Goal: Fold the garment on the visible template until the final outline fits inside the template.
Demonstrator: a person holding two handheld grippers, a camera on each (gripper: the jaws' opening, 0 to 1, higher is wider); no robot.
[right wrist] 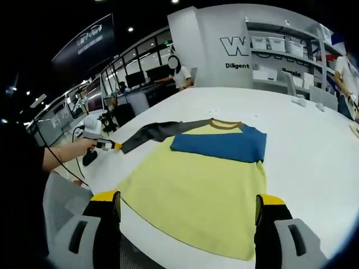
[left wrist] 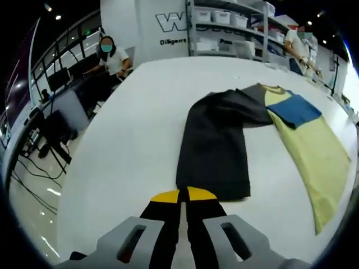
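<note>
A yellow shirt (right wrist: pixel 196 185) with a blue chest band (right wrist: pixel 219 144), brown collar and dark grey sleeves lies flat on the white table (right wrist: pixel 303 140). In the left gripper view the shirt's yellow body (left wrist: pixel 314 157) lies to the right, and one dark sleeve (left wrist: pixel 216 151) stretches from it toward my jaws. My left gripper (left wrist: pixel 183 195) is shut, its yellow tips on that sleeve's end. The right gripper view also has the left gripper (right wrist: pixel 110 145) pinching the sleeve's end (right wrist: pixel 151 134), stretched out to the left. My right gripper (right wrist: pixel 188 200) stands open, jaws wide apart over the shirt's hem.
A person's hand (right wrist: pixel 84 144) holds the left gripper near the table's left edge. People work at the far side (left wrist: pixel 112 56) (right wrist: pixel 179 70). Shelves with bins (left wrist: pixel 230 28) stand behind the table. Desks with monitors (left wrist: pixel 56 101) lie beyond its edge.
</note>
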